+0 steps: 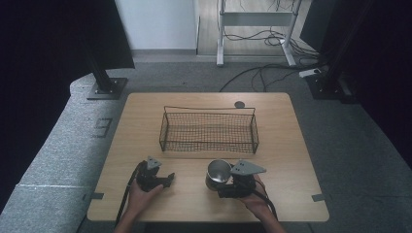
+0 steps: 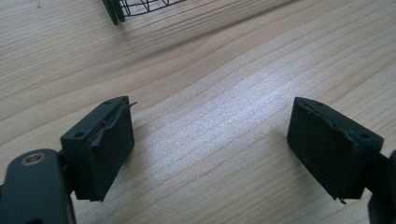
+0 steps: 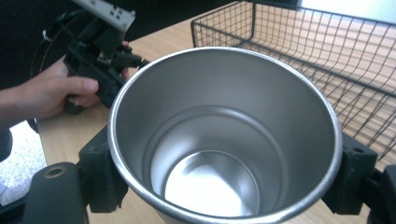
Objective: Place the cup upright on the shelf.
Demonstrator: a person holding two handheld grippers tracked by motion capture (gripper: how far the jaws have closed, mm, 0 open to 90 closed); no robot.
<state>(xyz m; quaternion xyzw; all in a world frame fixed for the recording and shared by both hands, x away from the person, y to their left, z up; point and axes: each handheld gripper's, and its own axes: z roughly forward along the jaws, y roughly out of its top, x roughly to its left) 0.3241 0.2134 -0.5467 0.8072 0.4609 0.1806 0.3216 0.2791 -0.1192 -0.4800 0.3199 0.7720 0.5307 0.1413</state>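
Right gripper is what I check first: its two black jaws press against opposite sides of a steel cup, one at the left wall and one at the right in the right gripper view, so I read it as clamped on the cup. I see the cup upright and empty, its shiny bottom visible through the open mouth. My right hand wraps the gripper body from behind, forearm coming in from the bottom edge, and the grey three-cornered plate sits on top, tilted toward the right.

On the other side, my left gripper rests low over the wooden table at its near left, jaws pointing right toward the cup. Through its own camera I see the jaws standing wide apart with only bare wood grain between them. My left hand grips it from below, fingers curled around the body.

Just beyond the cup, a black wire basket sits mid-table, empty. I see the cup near its front edge, on the table side, not inside it.
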